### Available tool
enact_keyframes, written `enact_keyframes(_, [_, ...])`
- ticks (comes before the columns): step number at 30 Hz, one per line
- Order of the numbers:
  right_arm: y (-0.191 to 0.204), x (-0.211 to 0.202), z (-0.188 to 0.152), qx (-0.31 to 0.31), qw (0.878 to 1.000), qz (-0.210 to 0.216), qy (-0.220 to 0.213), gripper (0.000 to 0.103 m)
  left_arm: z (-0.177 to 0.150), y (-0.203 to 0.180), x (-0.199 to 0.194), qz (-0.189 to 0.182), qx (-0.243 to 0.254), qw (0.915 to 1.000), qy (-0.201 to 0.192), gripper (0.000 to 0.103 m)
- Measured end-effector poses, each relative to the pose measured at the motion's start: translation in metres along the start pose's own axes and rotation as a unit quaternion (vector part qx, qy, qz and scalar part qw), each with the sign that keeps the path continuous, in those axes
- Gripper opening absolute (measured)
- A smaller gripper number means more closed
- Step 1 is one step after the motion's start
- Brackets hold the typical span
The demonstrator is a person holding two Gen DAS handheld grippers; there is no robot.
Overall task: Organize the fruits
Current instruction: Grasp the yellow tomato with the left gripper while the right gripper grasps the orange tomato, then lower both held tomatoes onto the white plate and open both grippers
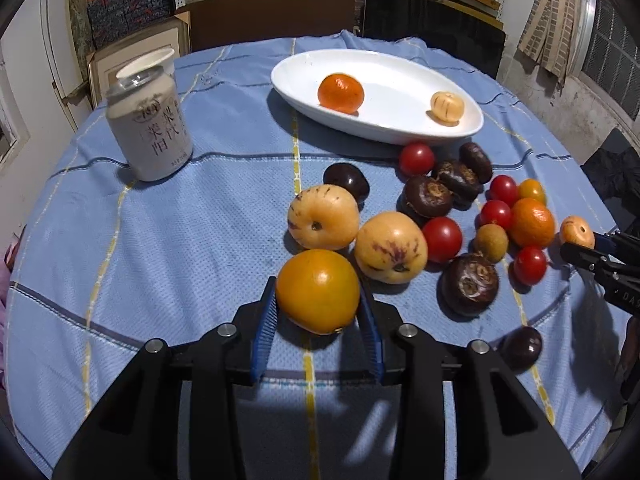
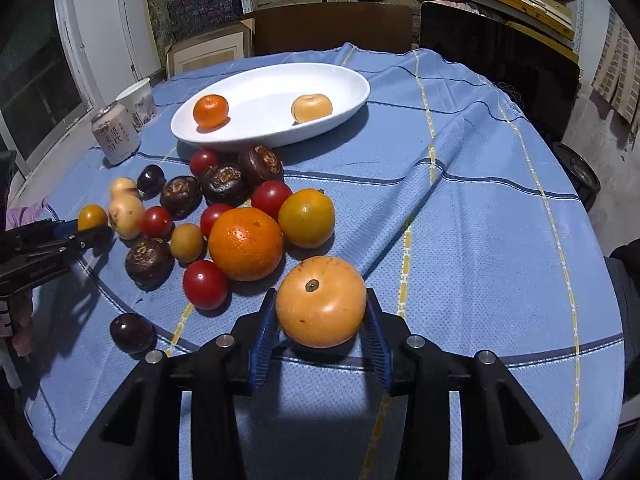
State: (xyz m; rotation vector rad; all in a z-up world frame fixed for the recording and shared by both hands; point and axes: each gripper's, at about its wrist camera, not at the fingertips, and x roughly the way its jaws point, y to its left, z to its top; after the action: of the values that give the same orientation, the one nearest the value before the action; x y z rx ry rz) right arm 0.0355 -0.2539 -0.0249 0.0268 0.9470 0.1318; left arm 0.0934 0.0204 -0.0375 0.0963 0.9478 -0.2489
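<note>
Low in the middle of each view, a gripper pinches a fruit. Left gripper [image 1: 318, 312] squeezes a yellow tomato [image 1: 318, 291]. Right gripper [image 2: 321, 316] squeezes an orange fruit [image 2: 321, 302]. At the top sits a white dish [image 1: 384, 124] holding a mandarin [image 1: 341, 93].

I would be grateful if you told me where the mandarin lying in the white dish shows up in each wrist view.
Left wrist view: the mandarin sits upper centre, in the left half of the white dish.
Right wrist view: the mandarin sits upper left, again in the dish's left half.
Shared landmark: the pale striped fruit lying to its right in the same dish.
</note>
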Motion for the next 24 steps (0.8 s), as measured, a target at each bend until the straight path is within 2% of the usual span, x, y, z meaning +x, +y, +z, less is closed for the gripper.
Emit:
enact_keyframes(7, [0.003, -0.018, 0.011, 0.008, 1.0, 0.022, -0.017, 0.043, 0.005, -0.003, -0.039, 0.0, 0.012, 0.9994, -0.034, 0.037])
enact_keyframes(13, [0.012, -0.027, 0.038, 0.0, 0.998, 0.043, -0.037, 0.043, 0.031, -0.015, -0.05, 0.001, 0.026, 0.9988, -0.041, 0.037])
enact_keyframes(18, [0.02, -0.016, 0.078, -0.015, 0.997, 0.061, -0.043, 0.043, 0.067, -0.028, -0.04, -0.02, 0.03, 0.9984, -0.044, 0.037])
enact_keyframes(20, [0.025, -0.007, 0.096, -0.022, 0.996, 0.072, -0.046, 0.043, 0.088, -0.031, -0.027, -0.039, 0.022, 0.9983, -0.038, 0.037])
enact_keyframes(24, [0.032, 0.022, 0.135, -0.033, 0.995, 0.082, -0.047, 0.043, 0.129, -0.033, 0.009, -0.022, 0.021, 0.9992, -0.026, 0.037])
